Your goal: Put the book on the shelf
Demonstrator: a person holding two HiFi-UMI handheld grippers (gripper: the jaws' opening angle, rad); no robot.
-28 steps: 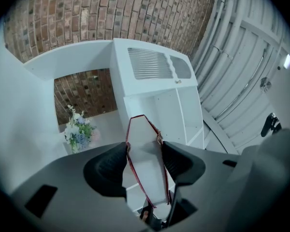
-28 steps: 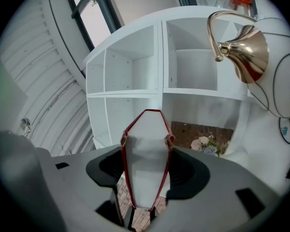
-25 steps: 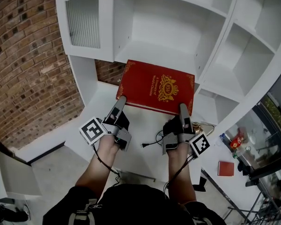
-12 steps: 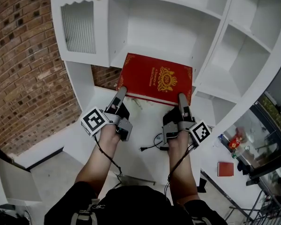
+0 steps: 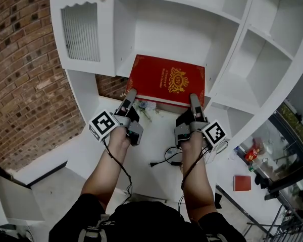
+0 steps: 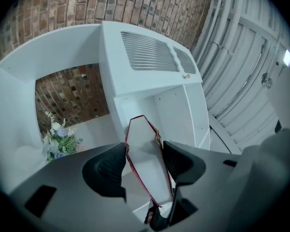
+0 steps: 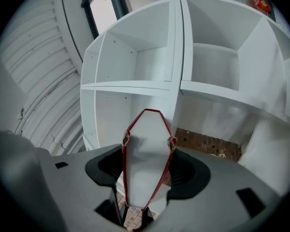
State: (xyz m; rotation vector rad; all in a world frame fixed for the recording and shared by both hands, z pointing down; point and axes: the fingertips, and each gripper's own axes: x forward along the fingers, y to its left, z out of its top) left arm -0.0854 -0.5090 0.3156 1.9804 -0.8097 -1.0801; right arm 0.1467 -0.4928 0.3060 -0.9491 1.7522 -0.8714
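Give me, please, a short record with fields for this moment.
book: red book, cover up, held level at the mouth of the white shelf unit's middle compartment
left tongs: shut on the book's near left corner
right tongs: at the near right corner, jaws opening, book between them
below: small flowers on the lower ledge

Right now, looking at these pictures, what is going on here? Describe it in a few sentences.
A person holds a red book flat, with the left gripper and right gripper each on a near corner. The book's far end reaches into an open compartment of the white shelf. The right gripper's jaws are opening, with the book between them.
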